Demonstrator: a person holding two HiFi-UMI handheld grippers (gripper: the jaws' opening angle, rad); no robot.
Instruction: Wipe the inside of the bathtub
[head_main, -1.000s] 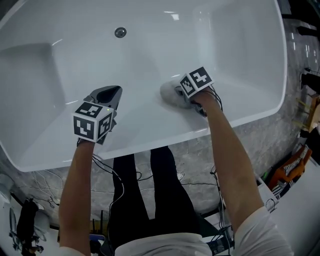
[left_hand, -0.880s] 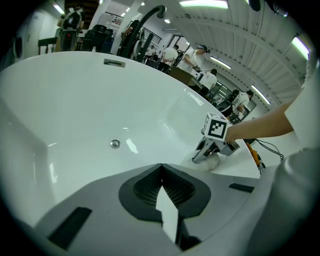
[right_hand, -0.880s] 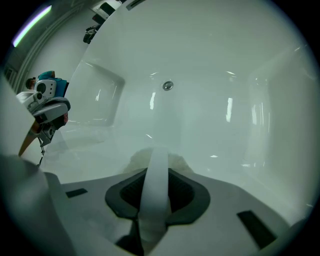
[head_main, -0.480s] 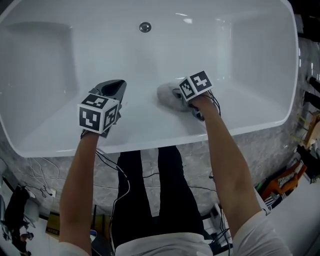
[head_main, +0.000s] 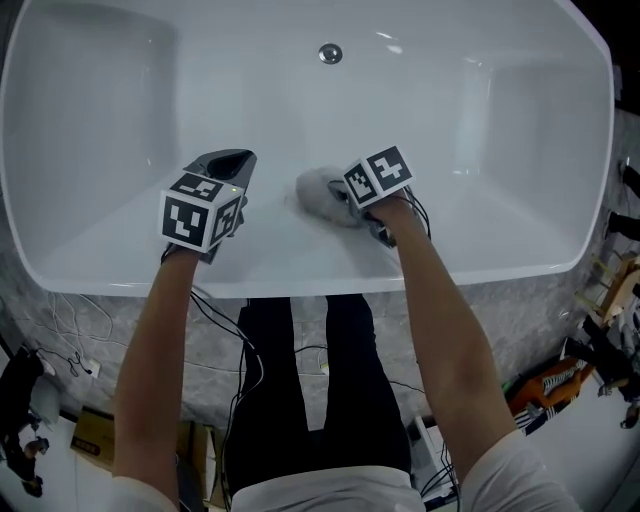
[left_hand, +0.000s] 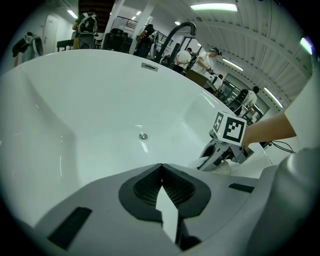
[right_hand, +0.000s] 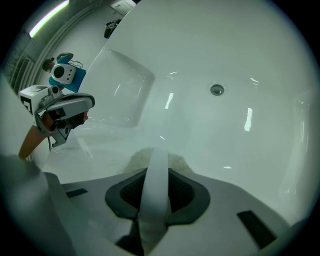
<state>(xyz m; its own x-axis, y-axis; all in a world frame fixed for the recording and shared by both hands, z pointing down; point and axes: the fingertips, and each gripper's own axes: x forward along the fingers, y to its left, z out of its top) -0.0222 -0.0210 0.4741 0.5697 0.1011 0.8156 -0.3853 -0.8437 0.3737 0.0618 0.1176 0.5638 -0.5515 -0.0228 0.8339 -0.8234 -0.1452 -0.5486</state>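
The white bathtub (head_main: 300, 278) fills the head view, its drain (head_main: 330, 53) at the far side. My right gripper (head_main: 336, 196) is shut on a pale grey cloth (head_main: 314, 189) and presses it against the tub's near inner wall. In the right gripper view a strip of the cloth (right_hand: 154, 185) runs between the jaws, and its fluffy bulk lies on the tub surface beyond them. My left gripper (head_main: 231, 160) hovers over the near inner wall, left of the cloth. Its jaws are shut with nothing in them (left_hand: 161, 169).
A dark curved tap (left_hand: 179, 29) rises behind the tub's far rim (left_hand: 148, 66). Cables (head_main: 225, 330) and a cardboard box (head_main: 90, 435) lie on the marble floor in front of the tub. The person's legs (head_main: 310, 400) stand against the near rim.
Both grippers have slid left along the tub's near inner wall, relative to the drain. The right gripper dragged the cloth with it. The head view has swung left too.
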